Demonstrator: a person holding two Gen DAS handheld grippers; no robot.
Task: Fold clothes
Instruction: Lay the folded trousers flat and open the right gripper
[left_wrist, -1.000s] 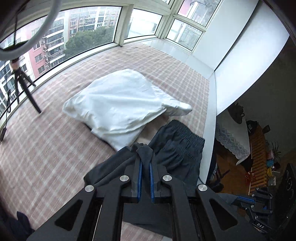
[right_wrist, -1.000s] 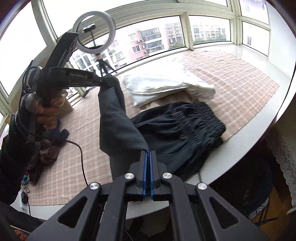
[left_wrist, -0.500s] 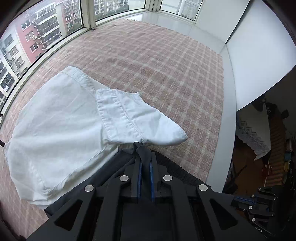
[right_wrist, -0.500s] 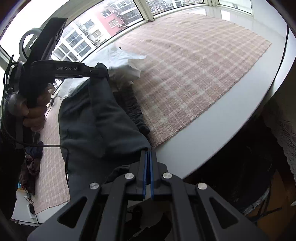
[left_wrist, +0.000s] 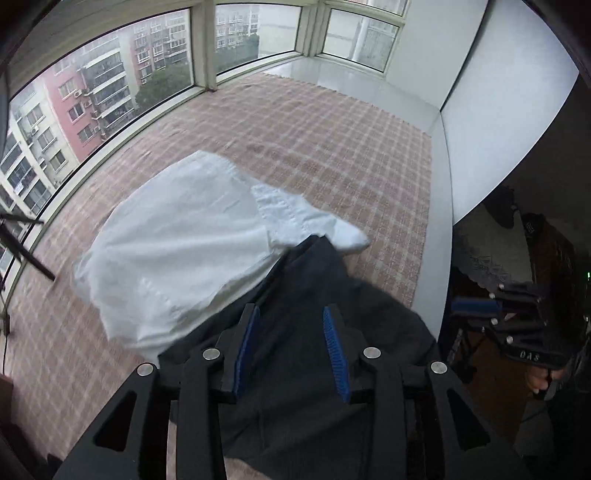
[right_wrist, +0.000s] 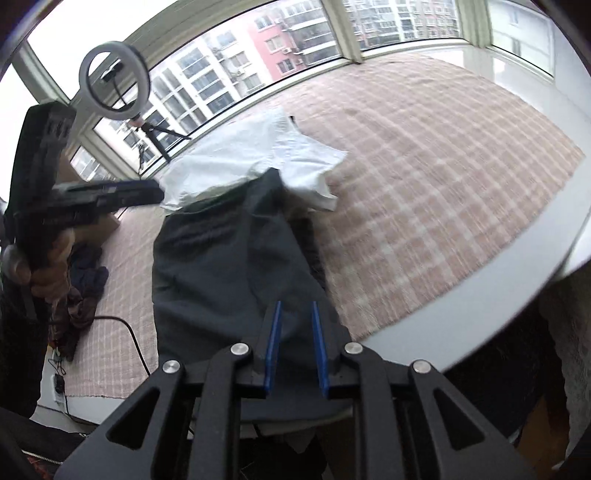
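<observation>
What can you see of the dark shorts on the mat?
The dark shorts are charcoal, of thin woven-looking cloth, folded over and lying flat on the checked mat. Their far end overlaps the white shirt. A gathered waistband peeks out at the right edge. Both grippers' jaws are opening just above the cloth; no pad presses it.

A pink plaid mat (left_wrist: 332, 140) carries a white shirt (left_wrist: 177, 243) and dark trousers (right_wrist: 221, 266)

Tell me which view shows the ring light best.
The right wrist view. The ring light stands whole against the window there, on its tripod behind the white shirt. The left wrist view shows no ring, only a dark leg at the left edge, perhaps of that tripod.
</observation>
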